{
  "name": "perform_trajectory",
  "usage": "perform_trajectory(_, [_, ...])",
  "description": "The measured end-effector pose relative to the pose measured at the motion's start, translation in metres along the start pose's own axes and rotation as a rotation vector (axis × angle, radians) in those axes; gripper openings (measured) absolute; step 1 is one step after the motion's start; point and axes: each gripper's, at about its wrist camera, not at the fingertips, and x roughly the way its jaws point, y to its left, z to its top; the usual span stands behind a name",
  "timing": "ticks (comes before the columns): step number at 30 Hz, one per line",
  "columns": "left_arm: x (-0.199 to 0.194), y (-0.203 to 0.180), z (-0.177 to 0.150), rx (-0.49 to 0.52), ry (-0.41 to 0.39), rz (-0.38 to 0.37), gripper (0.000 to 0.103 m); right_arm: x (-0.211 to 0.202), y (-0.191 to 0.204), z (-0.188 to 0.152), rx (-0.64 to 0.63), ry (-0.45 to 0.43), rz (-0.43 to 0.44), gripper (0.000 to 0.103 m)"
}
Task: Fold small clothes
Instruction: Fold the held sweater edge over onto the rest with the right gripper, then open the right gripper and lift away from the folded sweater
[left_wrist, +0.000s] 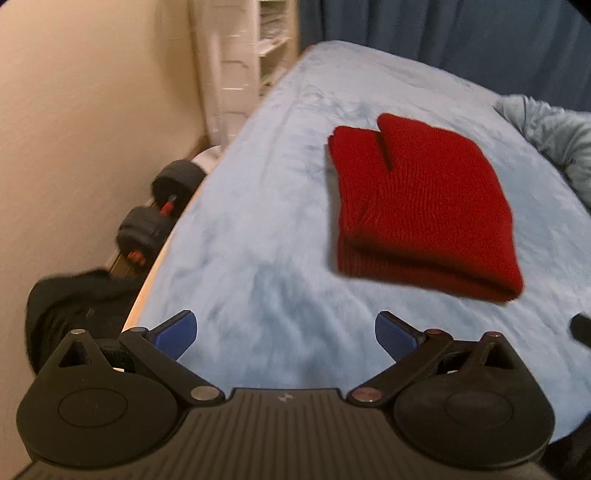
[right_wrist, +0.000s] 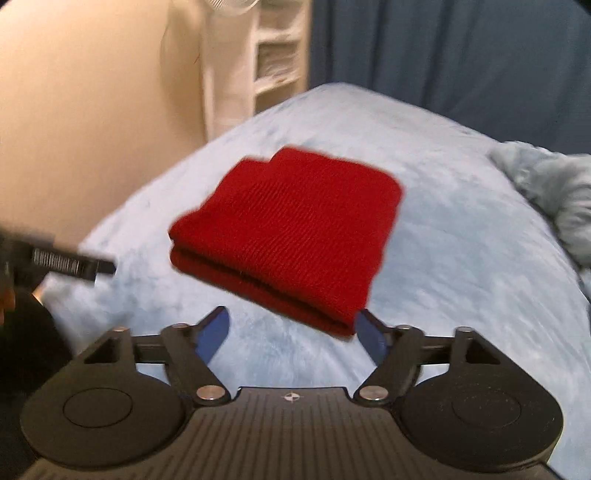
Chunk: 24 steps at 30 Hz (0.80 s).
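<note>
On the pale blue blanket (left_wrist: 258, 258) a folded red knit garment (left_wrist: 424, 206) is laid flat; left gripper (left_wrist: 286, 334) and right gripper (right_wrist: 291, 332) are held apart, nothing clasped.

1. The left wrist view looks down and forward from above the near-left part of a pale blue fleece bed cover (left_wrist: 280, 206), with the cream wall (left_wrist: 92, 147) on its left.
2. The right wrist view faces the same way, closer over the folded red knitted garment (right_wrist: 291, 236).
3. Both share the garment, the cover, the white shelf unit (left_wrist: 258, 48) and the dark blue curtain (right_wrist: 461, 55).
</note>
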Motion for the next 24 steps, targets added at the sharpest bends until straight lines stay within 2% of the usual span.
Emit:
perform_trajectory(2, [-0.024, -0.002, -0.01, -0.012, -0.015, 0.005, 0.103, -0.02, -0.002, -0.003, 0.044, -0.043, -0.033, 0.083])
perform_trajectory(5, [-0.057, -0.011, -0.022, 0.024, -0.054, -0.001, 0.103, -0.05, -0.003, -0.015, 0.083, -0.081, -0.055, 0.083])
perform_trajectory(10, [-0.091, -0.033, -0.032, 0.075, -0.12, -0.01, 0.103, -0.066, -0.015, -0.023, 0.125, -0.098, -0.059, 0.083])
perform_trajectory(24, [-0.113, -0.048, -0.041, 0.101, -0.137, -0.006, 0.103, -0.088, -0.025, -0.039, 0.18, -0.117, -0.035, 0.083])
